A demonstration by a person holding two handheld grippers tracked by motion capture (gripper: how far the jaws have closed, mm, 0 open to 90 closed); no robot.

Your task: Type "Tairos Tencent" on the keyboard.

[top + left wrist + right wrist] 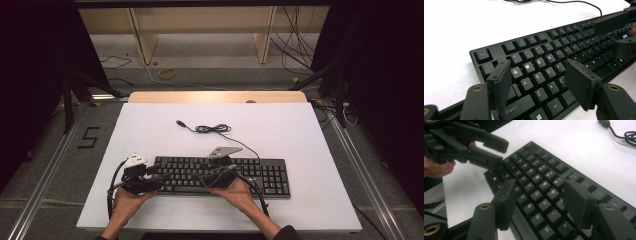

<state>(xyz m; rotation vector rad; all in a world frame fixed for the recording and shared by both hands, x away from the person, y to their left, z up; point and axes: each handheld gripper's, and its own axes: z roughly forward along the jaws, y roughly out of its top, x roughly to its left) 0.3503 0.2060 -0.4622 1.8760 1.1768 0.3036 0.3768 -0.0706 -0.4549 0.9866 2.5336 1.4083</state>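
Note:
A black keyboard [260, 172] lies on the white tabletop [150, 130], near the front edge. Its cable [212, 129] coils behind it and ends in a loose USB plug [180, 123]. My left gripper [159, 176] hovers at the keyboard's left end. In the left gripper view its jaws [537, 68] stand open above the letter keys [554, 37], with nothing gripped. My right gripper [209, 176] is over the middle of the keyboard. Its jaws [539, 187] are open over the keys [541, 165], and the left gripper [491, 151] shows open beyond them.
The table's wooden back edge [215, 96] borders a floor with loose cables [295, 50], a yellow ring [167, 73] and wooden frame legs [142, 40]. Metal rails [45, 170] run along both sides. White tabletop lies bare right of the keyboard [320, 165].

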